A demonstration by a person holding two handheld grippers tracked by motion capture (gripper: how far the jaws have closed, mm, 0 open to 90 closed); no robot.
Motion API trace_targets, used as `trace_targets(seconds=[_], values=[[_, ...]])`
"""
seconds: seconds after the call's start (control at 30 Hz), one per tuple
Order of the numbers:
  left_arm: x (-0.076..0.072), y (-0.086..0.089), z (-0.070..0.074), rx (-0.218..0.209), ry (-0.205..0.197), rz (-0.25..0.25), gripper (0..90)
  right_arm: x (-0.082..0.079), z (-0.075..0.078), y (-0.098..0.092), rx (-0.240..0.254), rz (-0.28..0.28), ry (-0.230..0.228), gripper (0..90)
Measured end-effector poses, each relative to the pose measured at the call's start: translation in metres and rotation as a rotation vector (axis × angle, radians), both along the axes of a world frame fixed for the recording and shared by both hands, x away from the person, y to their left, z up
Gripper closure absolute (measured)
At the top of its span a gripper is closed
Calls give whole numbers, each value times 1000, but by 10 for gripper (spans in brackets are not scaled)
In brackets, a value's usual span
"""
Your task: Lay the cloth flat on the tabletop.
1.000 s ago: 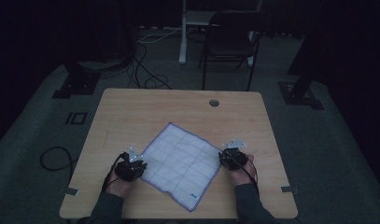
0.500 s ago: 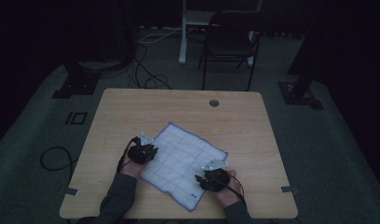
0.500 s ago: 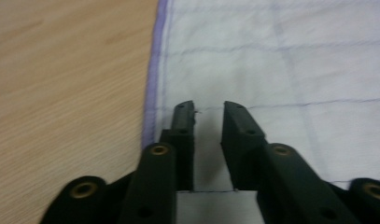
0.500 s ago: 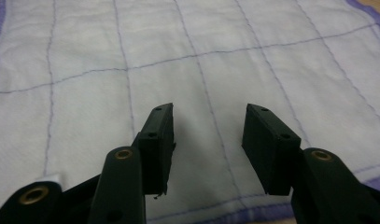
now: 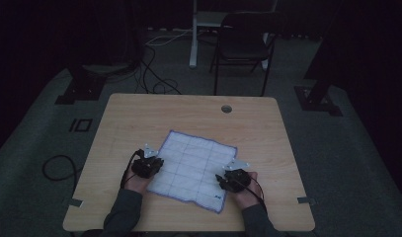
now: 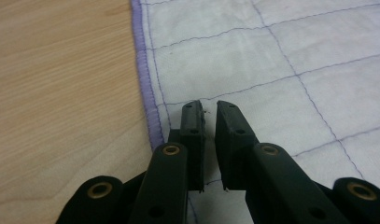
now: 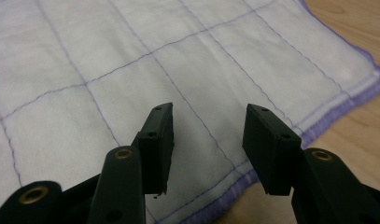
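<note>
A white cloth [image 5: 193, 165] with thin purple grid lines and a purple hem lies flat on the wooden table [image 5: 139, 118]. My left gripper [image 5: 158, 163] sits at the cloth's left edge. Its jaws have just been closing. In the left gripper view the left gripper [image 6: 209, 109] shows only a narrow slit between the pads, just inside the hem, with the cloth [image 6: 271, 60] flat beneath and not pinched. My right gripper [image 5: 221, 178] is at the near right edge. Its jaws have just been opening, and the right gripper [image 7: 211, 116] stands wide over the cloth [image 7: 85, 56], holding nothing.
A round cable hole [image 5: 226, 108] sits near the table's far edge. Behind the table stand a dark chair [image 5: 243, 39] and a white post. Cables [image 5: 55, 165] lie on the grey floor at the left. Bare wood surrounds the cloth.
My right hand has slid from the cloth's right corner to its near right edge. The left hand has shifted a little along the left edge. The cloth has turned slightly.
</note>
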State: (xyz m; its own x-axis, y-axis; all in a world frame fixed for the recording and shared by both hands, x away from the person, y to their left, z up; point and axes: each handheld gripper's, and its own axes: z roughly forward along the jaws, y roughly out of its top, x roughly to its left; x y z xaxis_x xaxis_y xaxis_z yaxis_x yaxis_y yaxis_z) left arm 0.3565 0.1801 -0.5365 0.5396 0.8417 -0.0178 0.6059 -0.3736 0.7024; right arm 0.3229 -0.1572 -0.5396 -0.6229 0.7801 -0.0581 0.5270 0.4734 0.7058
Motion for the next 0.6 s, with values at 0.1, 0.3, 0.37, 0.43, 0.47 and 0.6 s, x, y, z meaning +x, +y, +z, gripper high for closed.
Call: trace_targets(seconds=[0.1, 0.3, 0.37, 0.43, 0.47, 0.6], values=[[-3, 1, -1, -11, -7, 6, 823, 8, -1, -4, 12, 0, -10, 534], [-14, 1, -2, -25, -7, 14, 827, 22, -3, -10, 35, -10, -14, 531], [-17, 0, -2, -21, -9, 14, 828, 26, -3, -12, 41, -10, -13, 530], [-20, -1, -2, -21, -11, 19, 829, 28, -4, -13, 53, -10, -13, 531], [-21, -1, -2, -24, -9, 21, 829, 28, -4, -14, 54, -9, -12, 531], [-28, -1, -3, -32, -6, 28, 830, 29, -4, -14, 54, -5, -13, 531]])
